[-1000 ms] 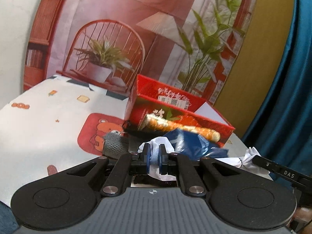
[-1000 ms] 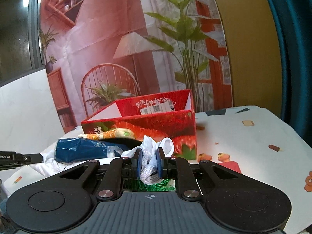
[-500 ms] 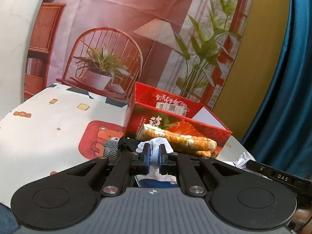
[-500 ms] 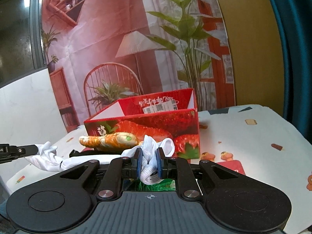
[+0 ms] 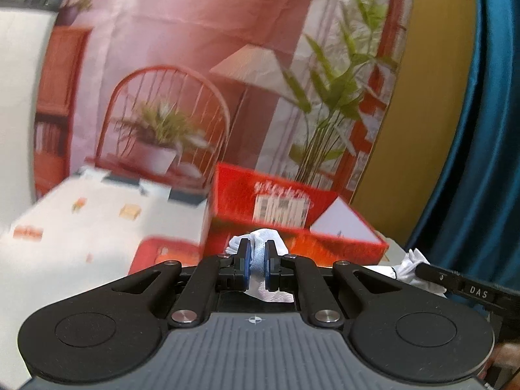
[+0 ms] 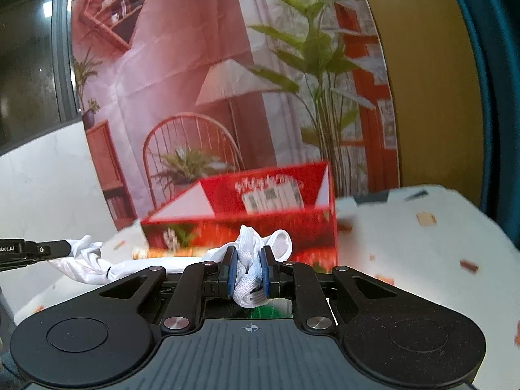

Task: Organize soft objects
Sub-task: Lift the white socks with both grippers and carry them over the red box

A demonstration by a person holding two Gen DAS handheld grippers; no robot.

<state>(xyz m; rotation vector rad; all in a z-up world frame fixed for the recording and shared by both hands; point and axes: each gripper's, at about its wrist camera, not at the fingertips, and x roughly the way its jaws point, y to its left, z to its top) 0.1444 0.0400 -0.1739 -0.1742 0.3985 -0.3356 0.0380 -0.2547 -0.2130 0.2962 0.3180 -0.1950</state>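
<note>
Lifting clear of the table, 2 grippers carry 1 white garment (image 6: 250, 247) between them. Left gripper (image 5: 256, 260) jaws are fully closed on one end; right gripper (image 6: 248, 271) jaws are nearly closed on the other. The blue bag seen earlier has dropped below view, leaving the red strawberry box (image 6: 260, 224) directly ahead, the likely destination.

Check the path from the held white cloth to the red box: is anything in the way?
Nothing visible is. Both grippers' jaws are shut on the white cloth, and the red box stands open-topped just beyond it, with only bare tablecloth beside it.
</note>
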